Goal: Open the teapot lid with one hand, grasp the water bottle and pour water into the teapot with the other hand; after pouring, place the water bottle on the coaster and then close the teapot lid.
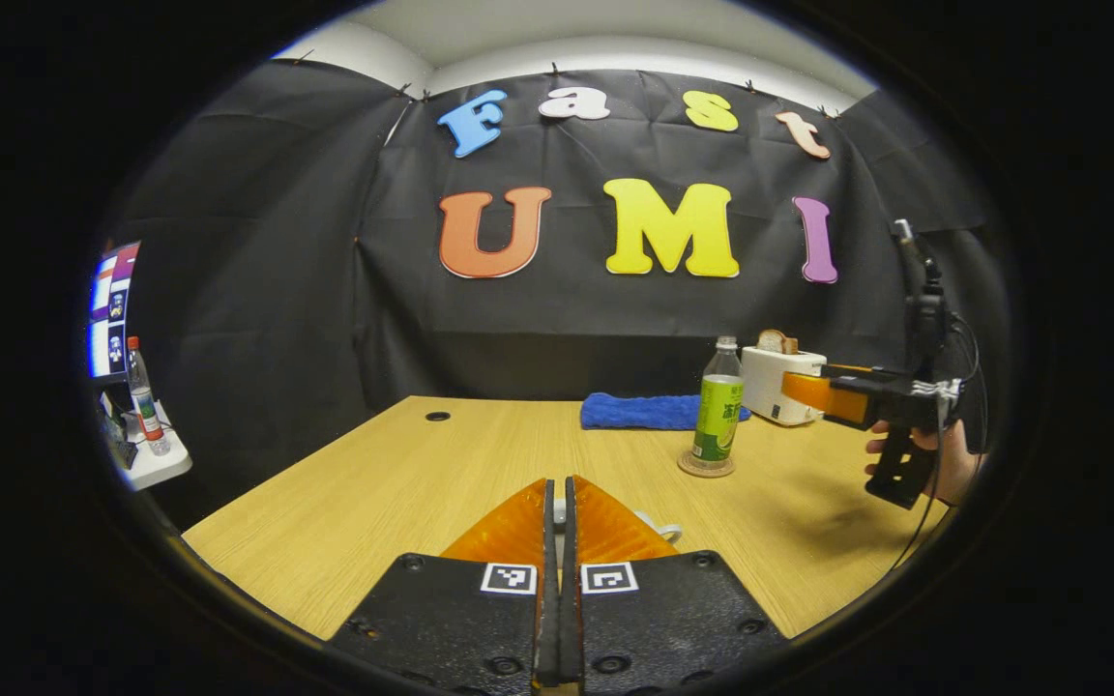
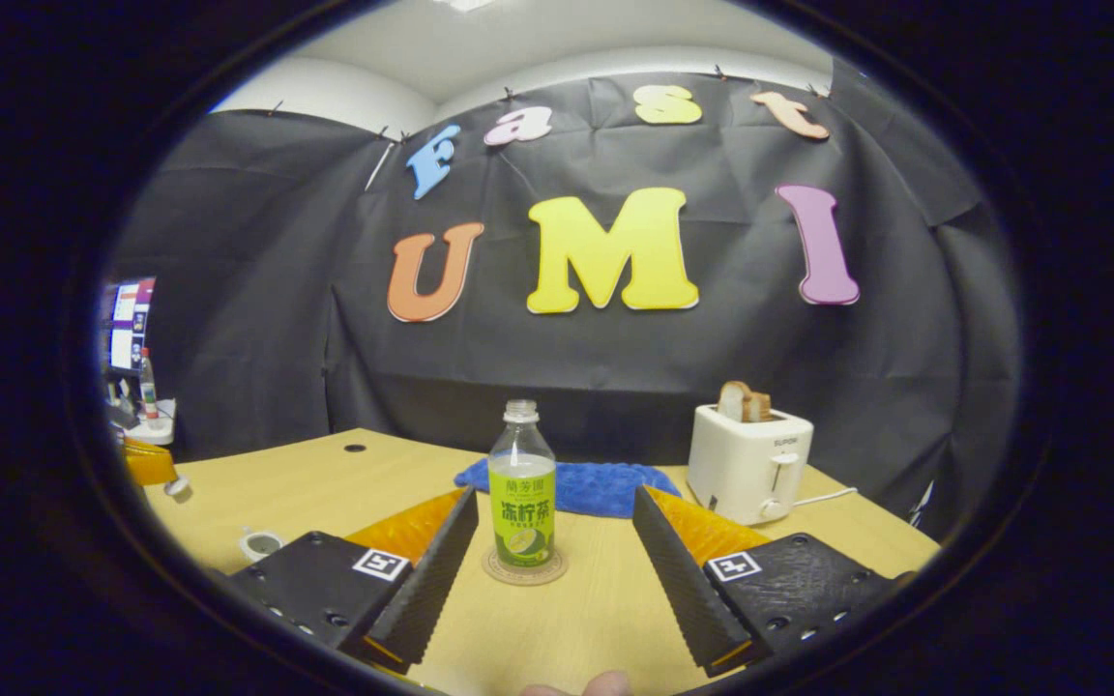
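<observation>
Bottle (image 2: 522, 488) upright on coaster (image 2: 524, 568), desk (image 2: 567, 619) centre | right gripper (image 2: 553, 561) jaws spread, bottle between, untouched | left gripper (image 1: 559, 512) jaws pressed together | toaster (image 2: 748, 462) at 2 o'clock.

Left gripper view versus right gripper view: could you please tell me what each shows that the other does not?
Left gripper view: the shut left hand-held gripper and a hand holding the right hand-held gripper. Right gripper view: its fingers open either side of the green-labelled bottle, not touching. Both: that bottle on its coaster, blue towel, toaster, table.
</observation>
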`<state>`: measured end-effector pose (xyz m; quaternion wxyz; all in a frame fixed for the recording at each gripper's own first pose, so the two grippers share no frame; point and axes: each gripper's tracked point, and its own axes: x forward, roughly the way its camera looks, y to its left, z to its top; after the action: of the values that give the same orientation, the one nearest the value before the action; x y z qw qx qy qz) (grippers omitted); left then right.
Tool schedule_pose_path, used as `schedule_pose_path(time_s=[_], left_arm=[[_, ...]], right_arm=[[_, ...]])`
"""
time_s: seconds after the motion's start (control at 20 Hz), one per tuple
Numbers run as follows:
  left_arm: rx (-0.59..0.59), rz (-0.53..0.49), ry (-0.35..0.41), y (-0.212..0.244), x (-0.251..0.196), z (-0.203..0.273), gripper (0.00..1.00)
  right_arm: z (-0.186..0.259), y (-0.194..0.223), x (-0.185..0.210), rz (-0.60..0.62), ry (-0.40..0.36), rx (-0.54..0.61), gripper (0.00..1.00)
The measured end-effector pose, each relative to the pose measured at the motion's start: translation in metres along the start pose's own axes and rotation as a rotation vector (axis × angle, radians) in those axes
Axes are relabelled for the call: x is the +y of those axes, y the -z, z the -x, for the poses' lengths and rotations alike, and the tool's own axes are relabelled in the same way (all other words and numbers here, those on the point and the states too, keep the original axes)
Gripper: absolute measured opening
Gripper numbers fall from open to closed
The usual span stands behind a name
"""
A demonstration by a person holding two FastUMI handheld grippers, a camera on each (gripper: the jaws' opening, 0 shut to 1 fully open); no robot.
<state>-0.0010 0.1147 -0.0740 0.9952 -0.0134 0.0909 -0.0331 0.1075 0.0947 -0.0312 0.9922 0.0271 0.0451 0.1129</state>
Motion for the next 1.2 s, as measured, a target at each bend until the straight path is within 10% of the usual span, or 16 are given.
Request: schedule_pose_path(time_s=[0.5, 1.2], left_arm=[[-0.022, -0.006, 0.003, 0.004, -0.027, -0.020, 0.03], [0.030, -0.027, 0.002, 0.025, -0.036, -0.063, 0.03]], right_arm=[[0.102, -0.002, -0.037, 0.052, 0.051, -0.095, 0.95], [0.106, 0.032, -0.083, -0.007, 0.114, -0.026, 0.95]])
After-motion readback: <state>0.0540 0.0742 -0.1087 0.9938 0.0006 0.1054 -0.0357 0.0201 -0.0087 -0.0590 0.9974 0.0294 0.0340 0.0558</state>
